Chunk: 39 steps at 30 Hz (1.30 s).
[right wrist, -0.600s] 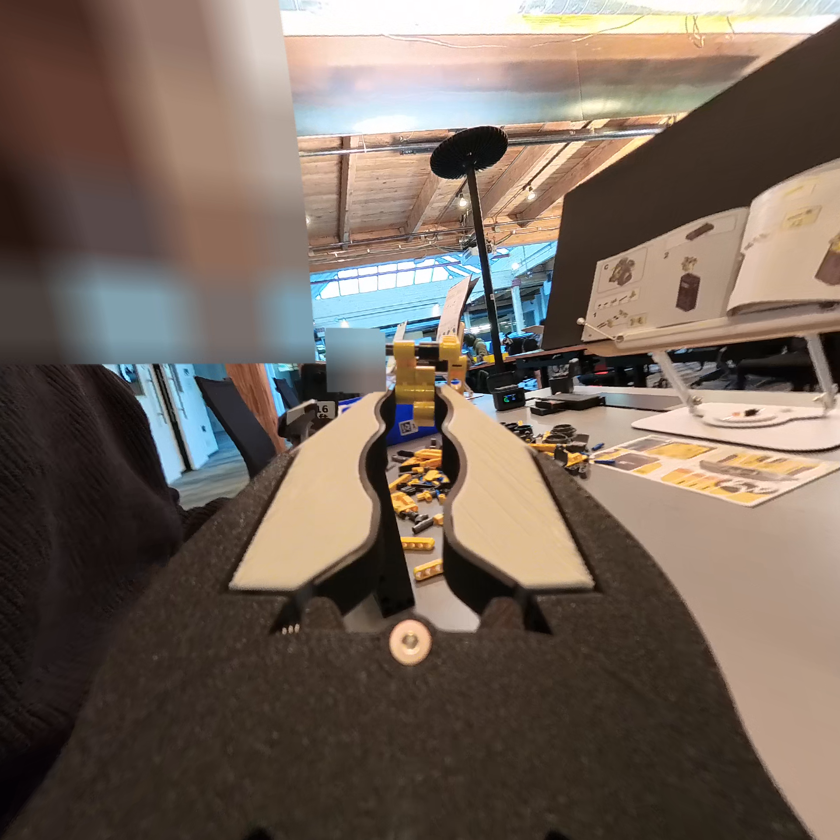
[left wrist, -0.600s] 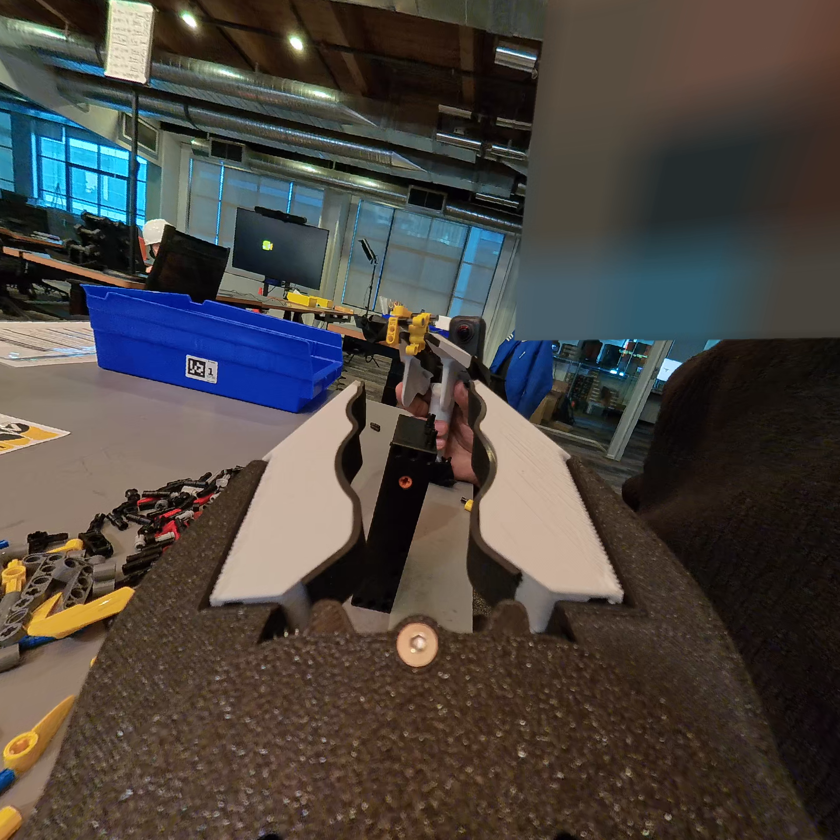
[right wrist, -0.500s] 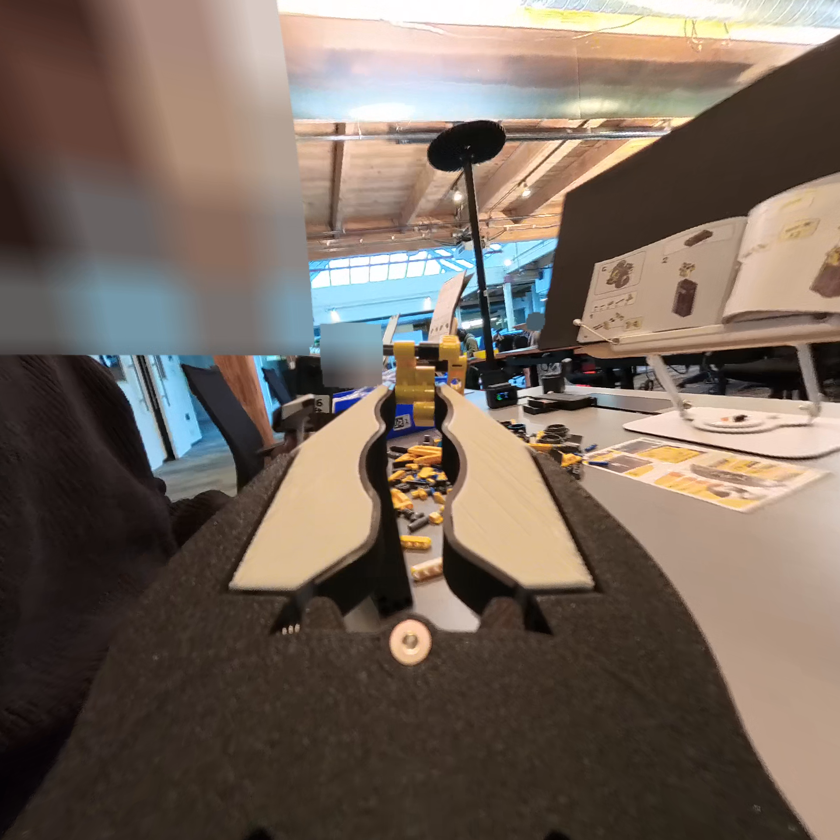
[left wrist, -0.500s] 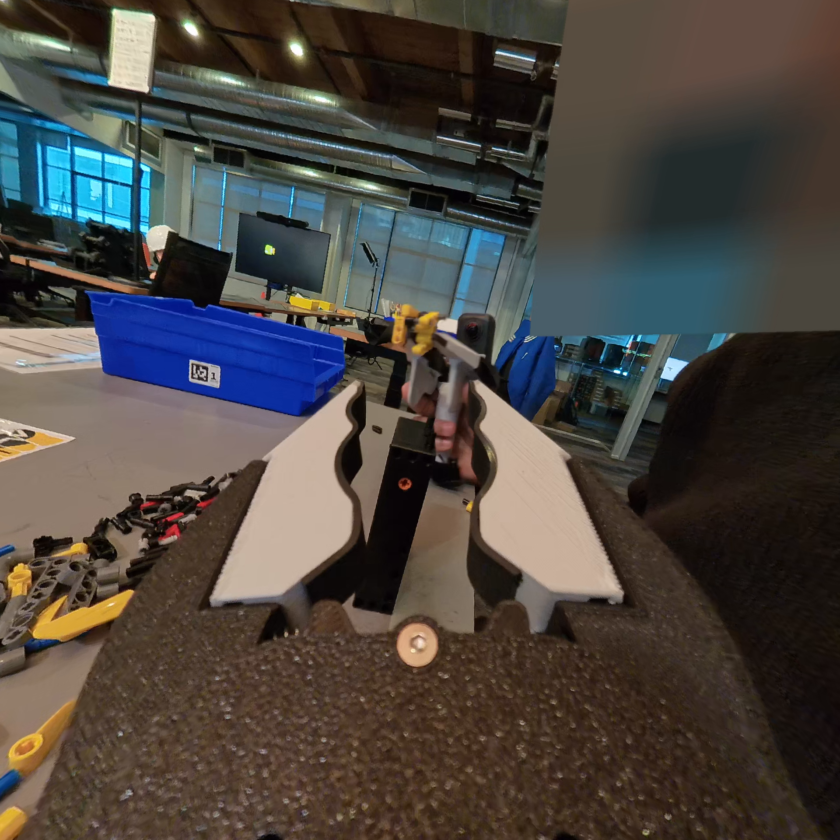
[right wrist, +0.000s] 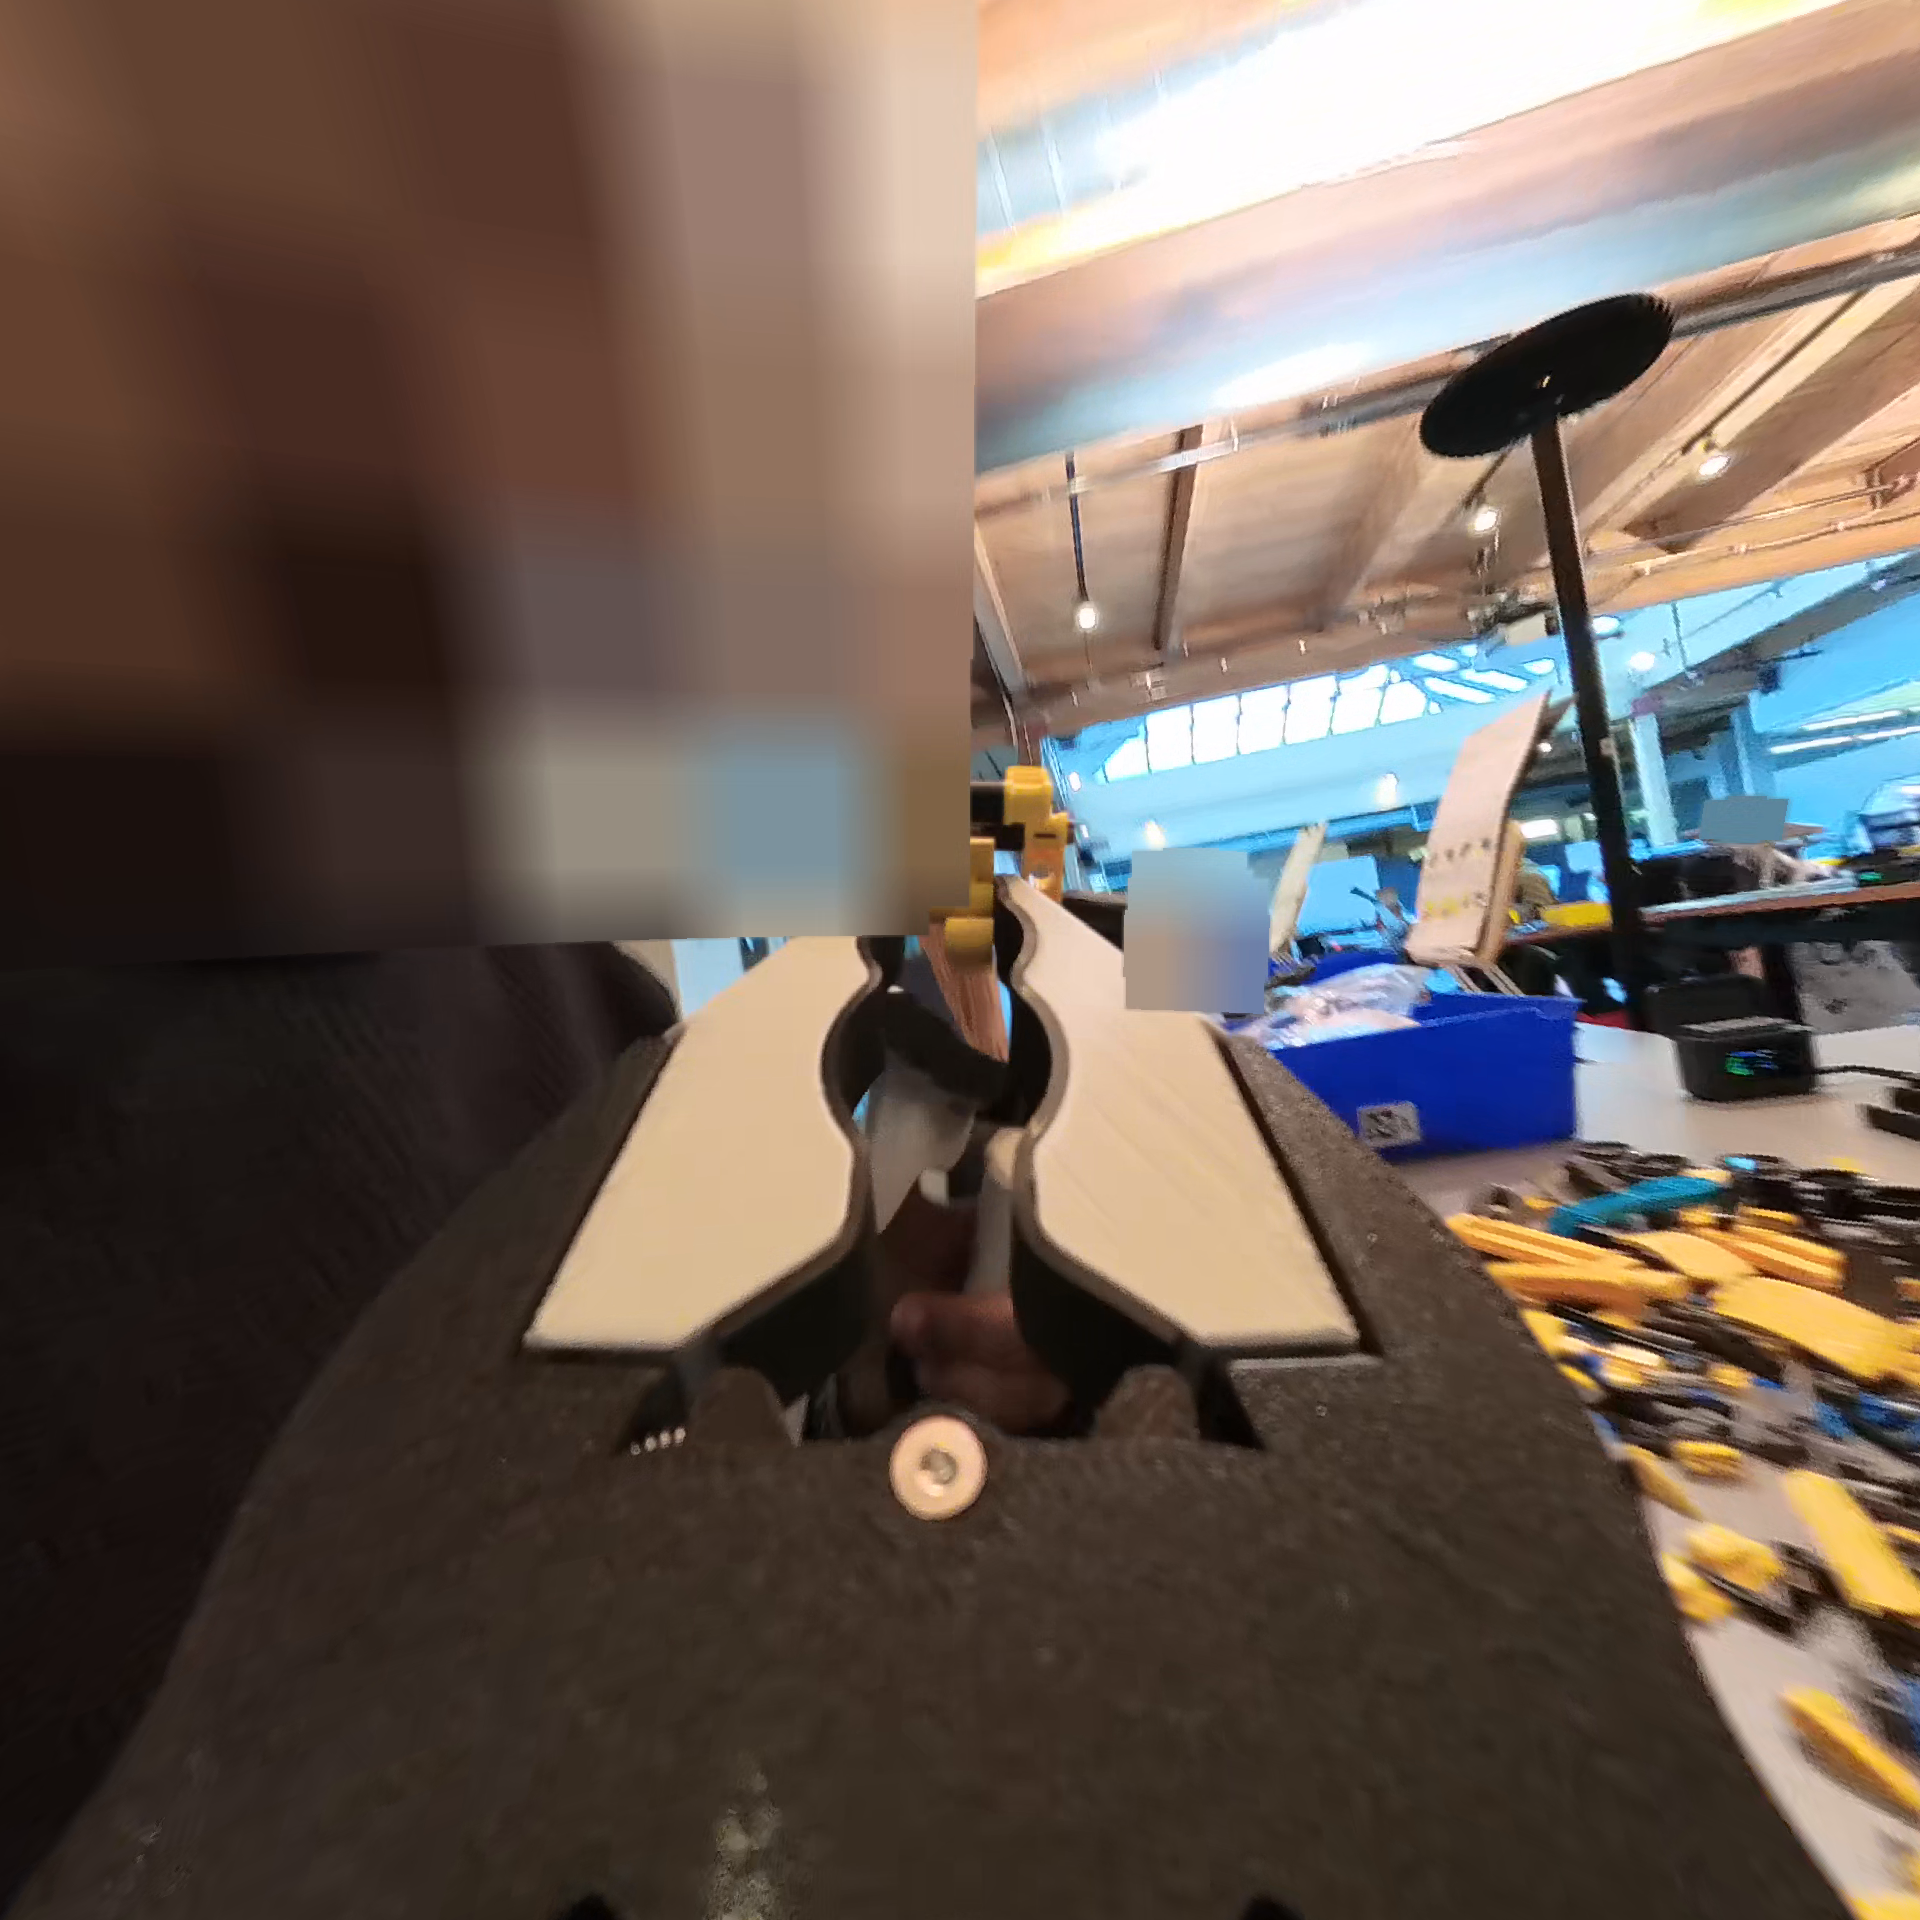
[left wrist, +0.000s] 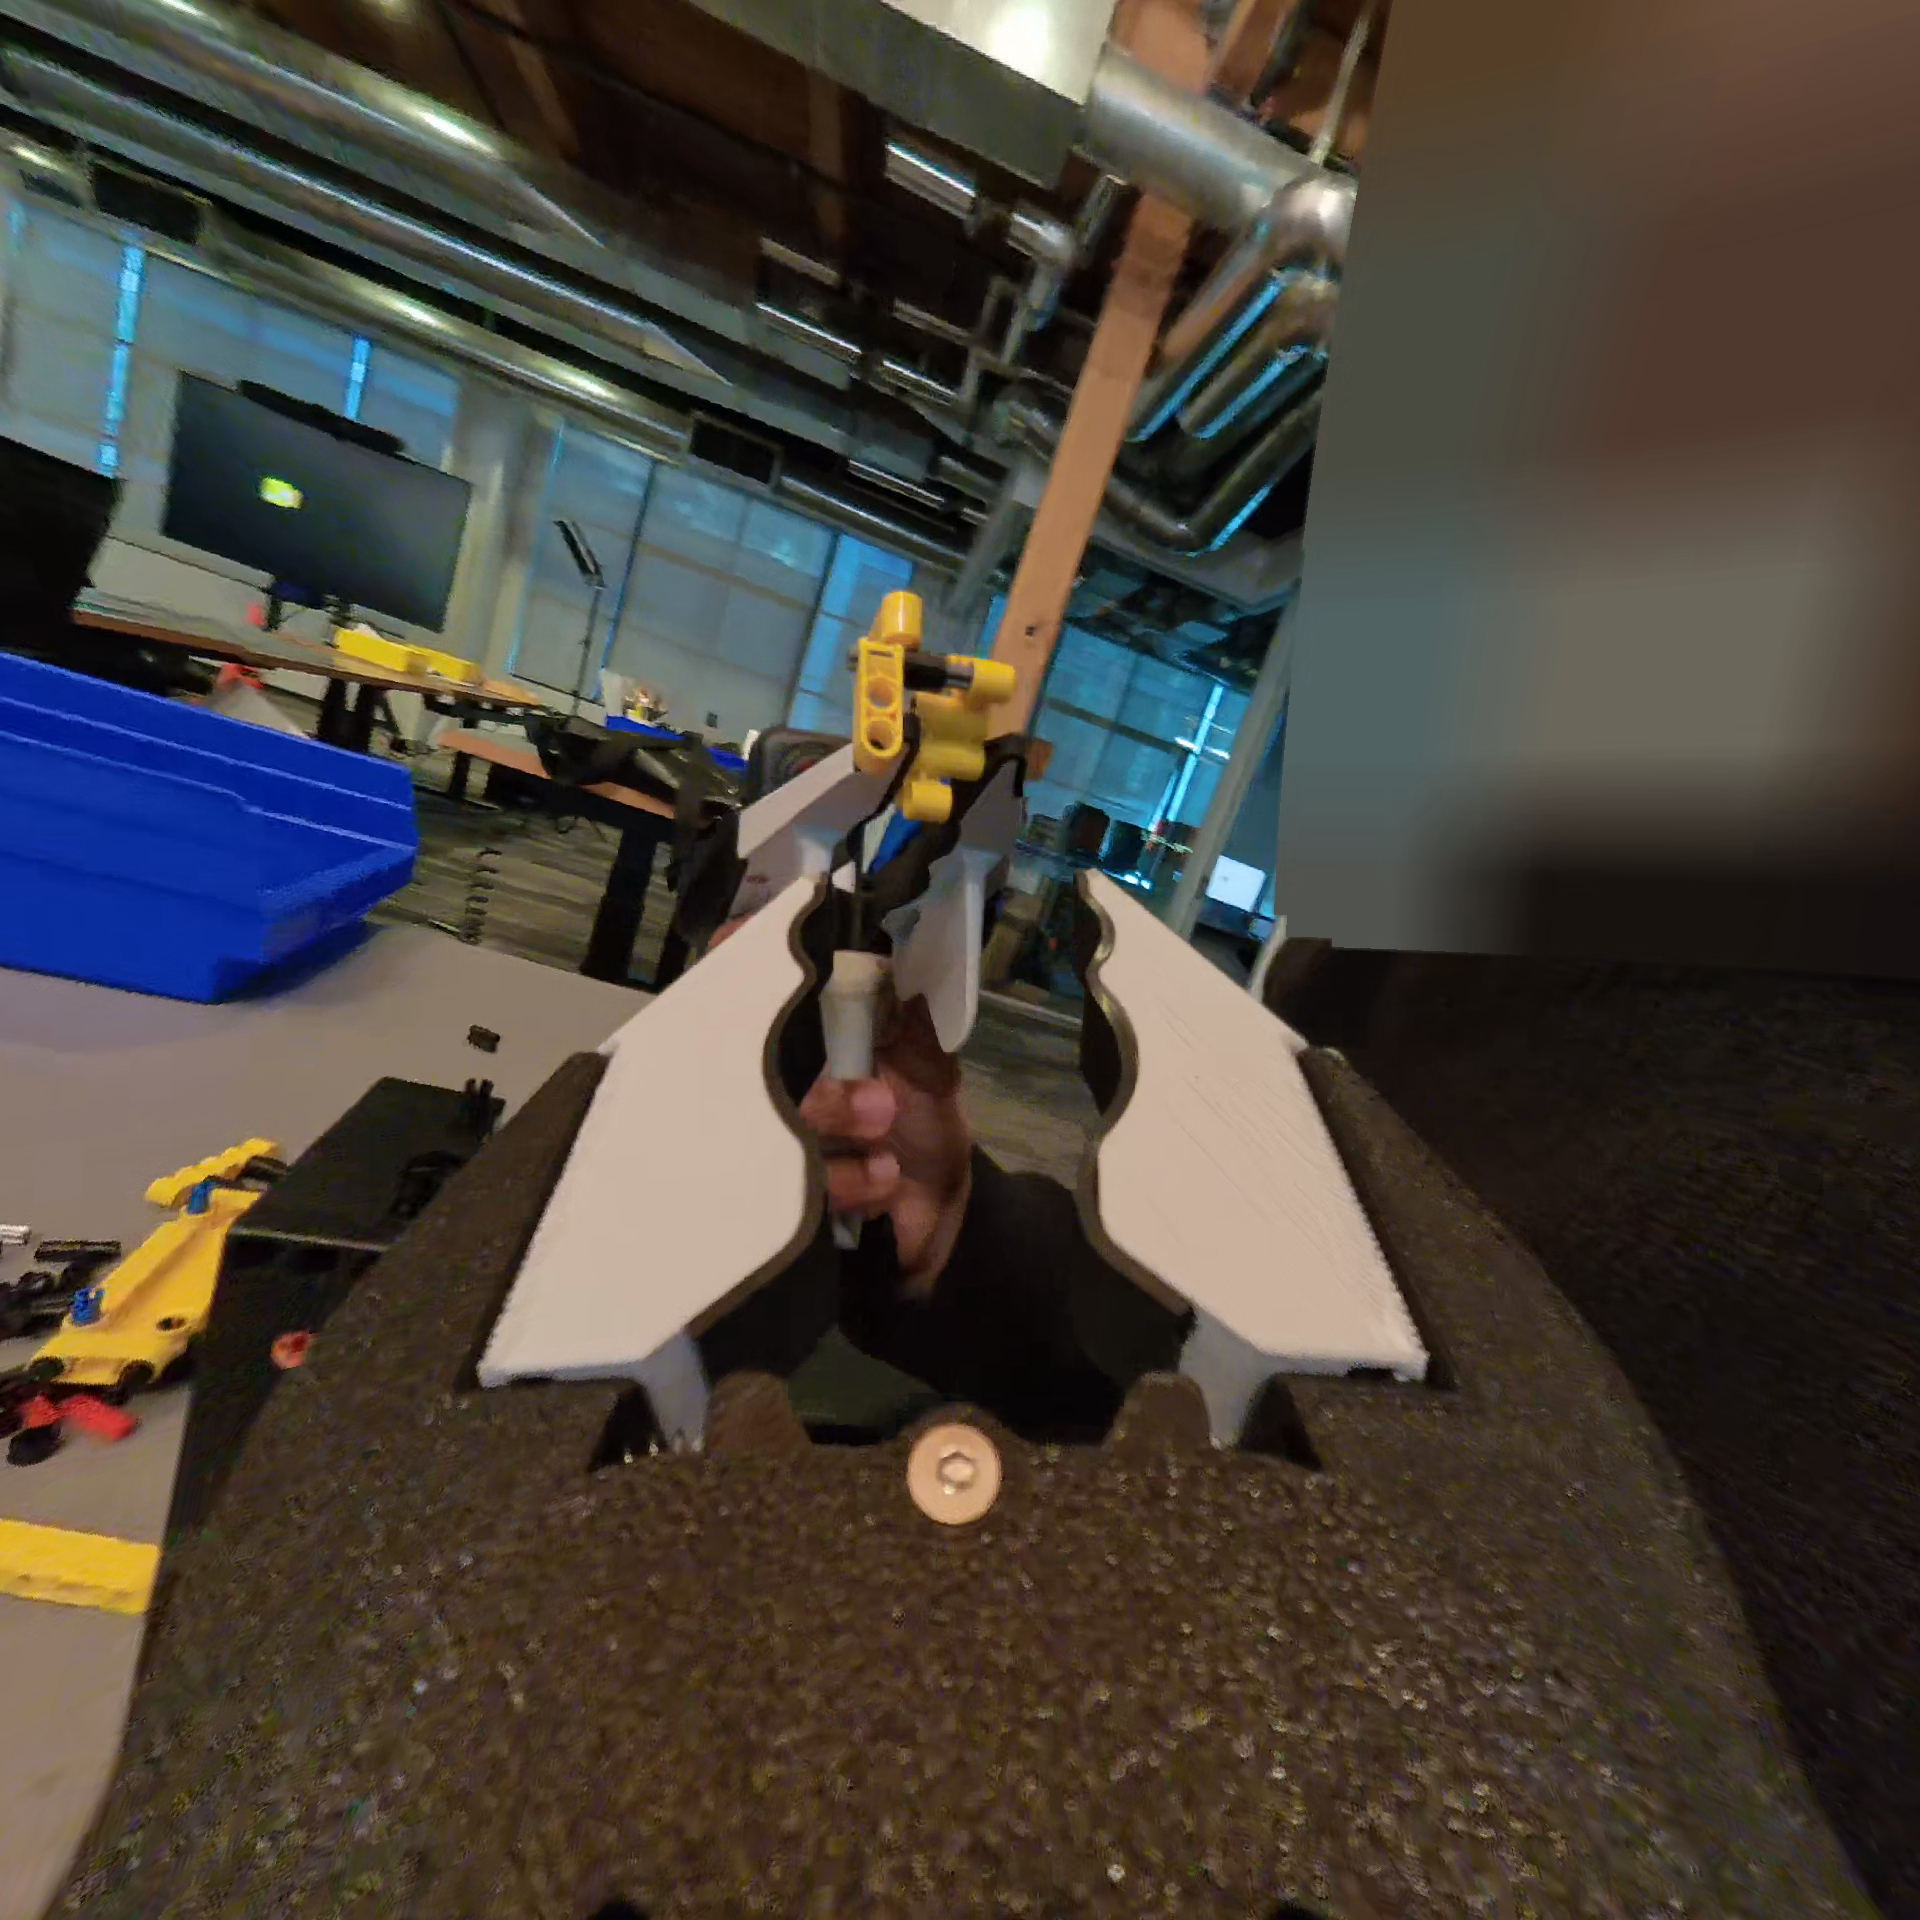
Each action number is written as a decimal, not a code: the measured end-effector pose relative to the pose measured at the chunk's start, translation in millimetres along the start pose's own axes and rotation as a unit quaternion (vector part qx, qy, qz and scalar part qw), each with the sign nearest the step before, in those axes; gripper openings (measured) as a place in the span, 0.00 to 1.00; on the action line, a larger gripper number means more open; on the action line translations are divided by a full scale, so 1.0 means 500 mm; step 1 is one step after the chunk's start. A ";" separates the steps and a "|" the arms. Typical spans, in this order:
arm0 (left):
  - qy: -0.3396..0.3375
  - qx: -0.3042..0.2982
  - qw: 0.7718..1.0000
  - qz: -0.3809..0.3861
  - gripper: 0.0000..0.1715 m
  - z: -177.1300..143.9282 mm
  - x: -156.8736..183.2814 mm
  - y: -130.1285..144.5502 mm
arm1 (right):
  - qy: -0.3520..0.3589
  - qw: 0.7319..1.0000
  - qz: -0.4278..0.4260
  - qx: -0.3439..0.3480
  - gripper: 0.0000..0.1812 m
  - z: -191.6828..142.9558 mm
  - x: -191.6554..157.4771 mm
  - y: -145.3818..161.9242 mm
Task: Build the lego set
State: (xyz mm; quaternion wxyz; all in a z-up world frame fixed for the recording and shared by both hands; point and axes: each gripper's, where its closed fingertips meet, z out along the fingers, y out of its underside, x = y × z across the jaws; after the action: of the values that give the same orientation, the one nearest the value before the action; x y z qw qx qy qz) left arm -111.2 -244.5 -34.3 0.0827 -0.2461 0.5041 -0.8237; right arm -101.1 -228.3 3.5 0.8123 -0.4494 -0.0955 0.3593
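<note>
Right gripper (right wrist: pixel 1000 914) pinches yellow brick assembly (left wrist: pixel 925 727) at frame centre; left gripper (left wrist: pixel 951 904) spread wide, empty, facing it.

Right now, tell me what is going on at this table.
A person holds a two-finger gripper in each hand, raised above a grey table. The right gripper is shut on a small yellow brick assembly, held up in the air. The left gripper is open and empty, pointed at that assembly. A black block and a yellow brick part lie on the table beside it. Loose yellow and black pieces are scattered about, with a blue bin further back.
</note>
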 end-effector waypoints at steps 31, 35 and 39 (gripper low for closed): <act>-0.115 0.026 0.983 0.140 0.04 -0.057 -0.030 -0.026 | 0.103 0.986 -0.070 -0.113 0.25 -0.006 0.033 0.021; -0.147 -0.030 0.974 0.170 0.04 -0.065 -0.057 0.004 | 0.146 0.958 -0.133 -0.208 0.26 -0.012 0.054 -0.002; -0.180 -0.086 0.956 0.214 0.04 -0.063 -0.071 0.032 | 0.191 0.908 -0.063 -0.369 0.24 -0.024 0.099 0.048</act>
State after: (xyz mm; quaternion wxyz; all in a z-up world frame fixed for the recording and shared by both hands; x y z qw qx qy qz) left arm -97.6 -213.5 -71.2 0.3249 -0.2824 0.5907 -0.6825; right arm -71.5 -195.2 -30.9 0.6122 -0.7700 -0.0922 0.1542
